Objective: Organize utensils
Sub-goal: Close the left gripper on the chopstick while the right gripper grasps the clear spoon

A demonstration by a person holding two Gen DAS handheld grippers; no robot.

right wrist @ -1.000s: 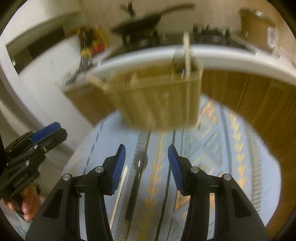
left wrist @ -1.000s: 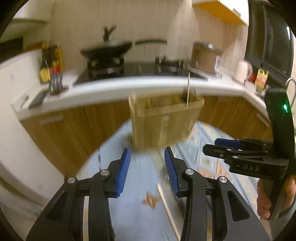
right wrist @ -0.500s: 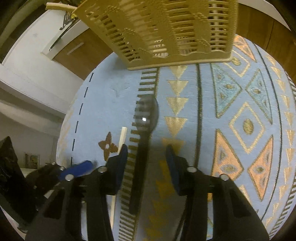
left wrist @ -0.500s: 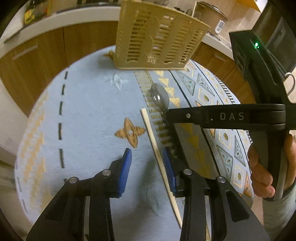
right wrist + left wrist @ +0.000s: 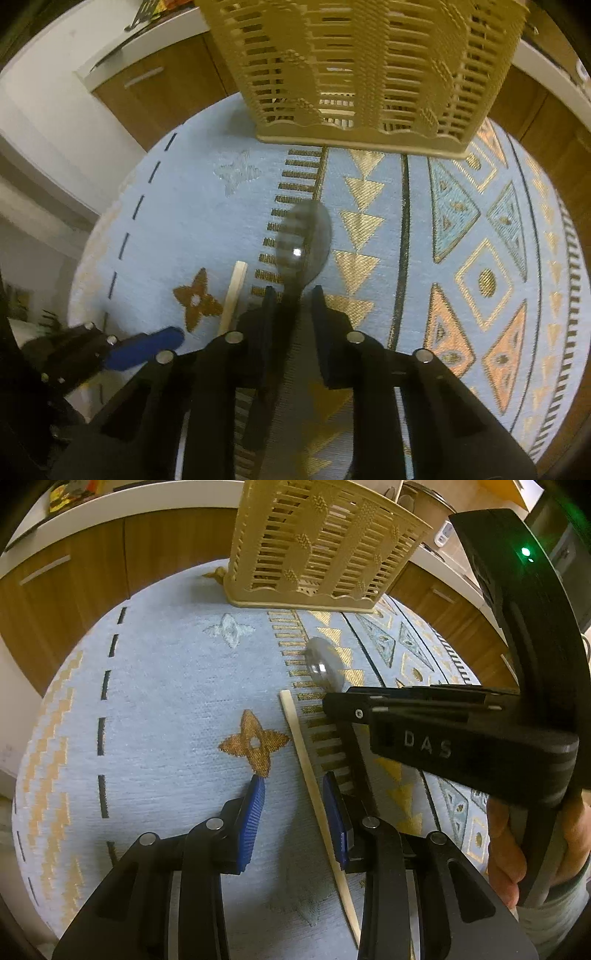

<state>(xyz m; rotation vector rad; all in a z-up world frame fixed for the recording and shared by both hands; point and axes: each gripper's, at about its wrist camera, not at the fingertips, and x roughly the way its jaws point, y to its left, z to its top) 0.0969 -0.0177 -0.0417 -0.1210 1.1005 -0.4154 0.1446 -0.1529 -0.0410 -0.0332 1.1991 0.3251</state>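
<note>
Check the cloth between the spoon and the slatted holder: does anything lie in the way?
Nothing visible does. The spoon lies with its bowl toward the holder, only bare patterned cloth between them. The chopstick lies off to one side.

A pale wooden chopstick (image 5: 317, 805) lay on a round, light-blue patterned tablecloth (image 5: 166, 701), running between the blue pads of the left gripper (image 5: 293, 819); the right-hand pad stood close against the chopstick, the left-hand one apart from it, jaws not yet pressed shut. Just beyond the chopstick's far tip rested the bowl of a metal spoon (image 5: 325, 664), its dark handle passing under the right gripper (image 5: 334, 707), which reached across from the chopstick's right with a person's hand (image 5: 517, 834) on its grip. Farther back from the chopstick, a beige slatted utensil basket (image 5: 317, 550) stood upright near the tablecloth's far edge, before wooden cabinets (image 5: 110, 561).
</note>
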